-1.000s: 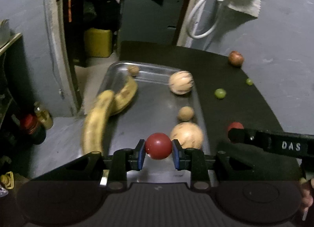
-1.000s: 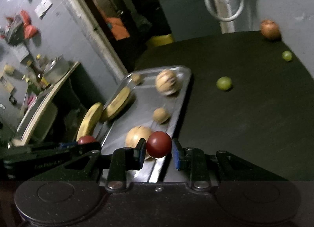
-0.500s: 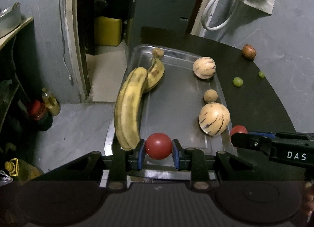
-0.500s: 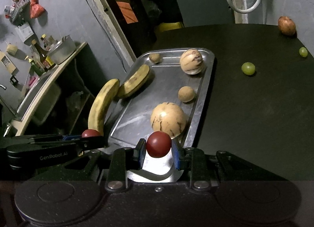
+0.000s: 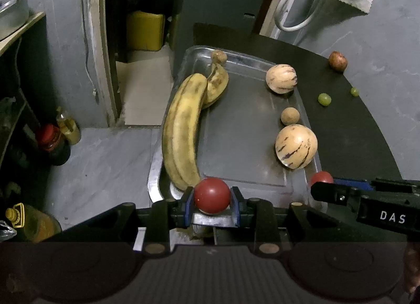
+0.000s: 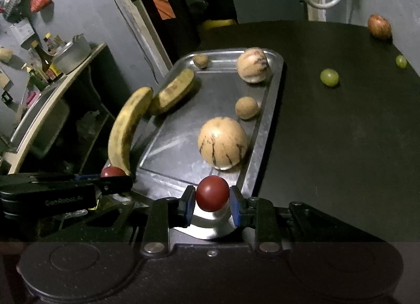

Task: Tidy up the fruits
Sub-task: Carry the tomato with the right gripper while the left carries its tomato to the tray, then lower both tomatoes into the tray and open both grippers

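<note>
My left gripper [image 5: 212,199] is shut on a small red fruit [image 5: 211,194] over the near left corner of the steel tray [image 5: 236,172]. My right gripper [image 6: 212,199] is shut on a second red fruit [image 6: 212,192] over the tray's near right corner. Each gripper also shows in the other's view, the right one [image 5: 325,185] and the left one [image 6: 115,180]. In the tray lie two bananas [image 5: 183,130], two striped pale melons [image 5: 296,146] [image 5: 281,78] and two small brown fruits [image 5: 290,115] [image 5: 218,56].
On the black table [image 6: 341,133] right of the tray lie two green grapes [image 6: 329,77] [image 6: 401,61] and a reddish apple [image 6: 379,26] near the far edge. Left of the tray the floor drops away, with bottles [image 5: 52,138] and a shelf with a pot [image 6: 73,52].
Both grippers have pulled back toward the tray's near edge and sunk a little, each still holding its red fruit. The fruits in the tray have kept their places.
</note>
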{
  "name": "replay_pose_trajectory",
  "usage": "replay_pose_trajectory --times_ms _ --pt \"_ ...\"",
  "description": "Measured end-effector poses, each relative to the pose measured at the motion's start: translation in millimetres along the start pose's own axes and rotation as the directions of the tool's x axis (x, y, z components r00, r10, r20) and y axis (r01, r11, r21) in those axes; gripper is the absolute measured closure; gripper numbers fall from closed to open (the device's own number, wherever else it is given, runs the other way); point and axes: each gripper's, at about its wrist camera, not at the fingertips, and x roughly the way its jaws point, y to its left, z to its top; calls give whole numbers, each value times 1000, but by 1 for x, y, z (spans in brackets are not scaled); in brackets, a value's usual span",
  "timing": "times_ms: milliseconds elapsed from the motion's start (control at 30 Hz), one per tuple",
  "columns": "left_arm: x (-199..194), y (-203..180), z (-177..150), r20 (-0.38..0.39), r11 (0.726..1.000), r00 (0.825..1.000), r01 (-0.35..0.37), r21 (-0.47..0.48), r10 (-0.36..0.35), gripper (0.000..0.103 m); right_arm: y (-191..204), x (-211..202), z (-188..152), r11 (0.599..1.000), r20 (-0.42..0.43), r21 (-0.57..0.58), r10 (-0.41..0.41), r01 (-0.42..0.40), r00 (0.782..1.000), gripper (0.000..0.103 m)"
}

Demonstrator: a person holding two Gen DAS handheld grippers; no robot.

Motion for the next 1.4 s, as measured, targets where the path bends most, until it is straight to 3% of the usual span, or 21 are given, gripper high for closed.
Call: replay_pose_trajectory --times_ms 733,933,1267,1333,1400 --pt "12 0 7 -59 999 998 -22 42 24 71 26 24 -2 973 -22 -219 -76 70 997 72" --pt "12 4 8 -66 1000 998 -11 15 12 71 24 26 -1 972 -21 -224 -75 69 997 71" --pt "-1 6 6 -51 1000 999 2 -26 -4 55 24 3 -10 967 20 -247 -58 61 998 49" --pt "-5 7 4 -49 999 999 3 -33 -4 49 21 -5 -12 967 31 -246 -63 69 998 43" --pt "-10 7 2 -43 999 999 -4 -39 3 35 17 -11 -14 968 41 -238 -68 76 997 34"
